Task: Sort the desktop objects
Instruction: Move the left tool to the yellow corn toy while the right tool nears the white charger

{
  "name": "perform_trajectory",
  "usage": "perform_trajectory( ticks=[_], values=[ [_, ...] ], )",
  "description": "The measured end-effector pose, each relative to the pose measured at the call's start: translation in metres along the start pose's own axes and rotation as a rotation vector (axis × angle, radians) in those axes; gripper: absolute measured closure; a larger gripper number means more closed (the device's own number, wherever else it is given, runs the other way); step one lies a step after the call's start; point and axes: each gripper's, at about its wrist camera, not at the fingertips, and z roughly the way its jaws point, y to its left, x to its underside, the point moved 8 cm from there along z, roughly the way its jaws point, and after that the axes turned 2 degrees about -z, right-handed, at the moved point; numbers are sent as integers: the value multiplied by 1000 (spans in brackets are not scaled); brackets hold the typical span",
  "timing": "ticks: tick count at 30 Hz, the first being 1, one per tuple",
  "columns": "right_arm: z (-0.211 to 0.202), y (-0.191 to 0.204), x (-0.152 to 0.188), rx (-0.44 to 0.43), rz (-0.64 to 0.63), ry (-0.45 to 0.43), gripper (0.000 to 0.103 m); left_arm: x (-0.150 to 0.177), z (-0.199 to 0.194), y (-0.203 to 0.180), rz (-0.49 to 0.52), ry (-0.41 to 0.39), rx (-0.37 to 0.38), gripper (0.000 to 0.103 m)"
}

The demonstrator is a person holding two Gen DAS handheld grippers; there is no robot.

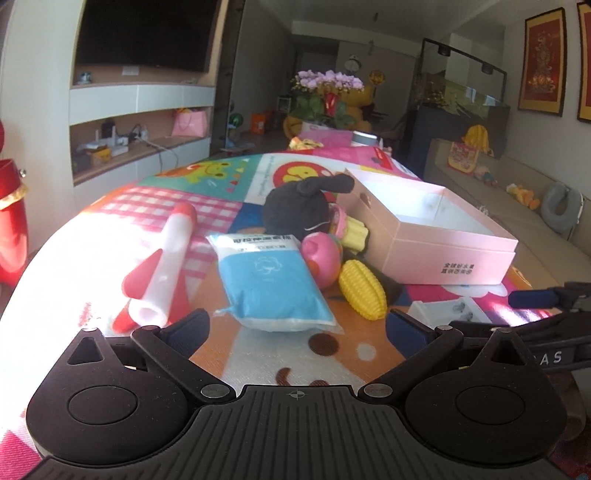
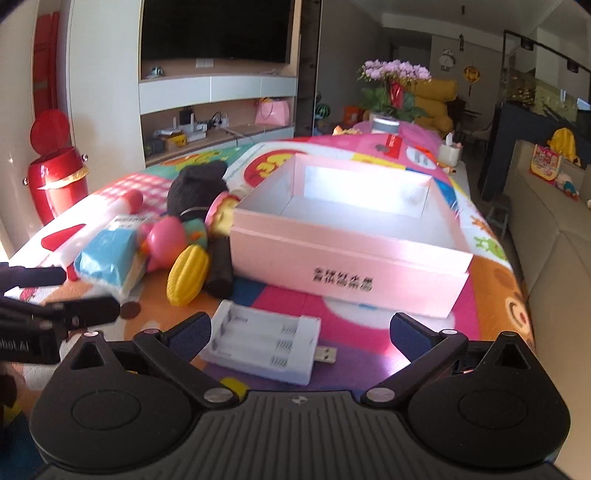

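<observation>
Right claw (image 2: 297, 330) spread wide, nothing gripped; left claw (image 1: 297, 325) likewise apart. White battery charger (image 2: 264, 345) lying between right jaws at 12 o'clock: close squarely across narrow sides, lift level. Pink box (image 2: 347, 258) beyond, open, for drop-off on bench (image 2: 495, 295).

Both tools tilt downward, left tool (image 1: 295, 325) and right tool (image 2: 299, 328) spread wide.

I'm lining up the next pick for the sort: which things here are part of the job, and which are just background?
Job:
pink box, empty
battery charger
toy corn
blue packet
toy rocket
black plush
pink toy

Background:
flowers
red bin
TV
sofa
tissue box
</observation>
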Motion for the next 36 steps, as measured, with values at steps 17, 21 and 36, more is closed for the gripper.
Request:
perform_trajectory(
  ticks=[17, 21, 36],
  values=[
    [-3, -7, 39, 19, 61, 106, 8, -5, 5, -59, 149, 27, 173, 0],
    [-16, -19, 48, -3, 102, 91, 8, -2, 31, -73, 185, 62, 172, 5],
    [-19, -29, 48, -30, 196, 52, 4, -3, 70, -62, 244, 113, 68, 67]
  ],
)
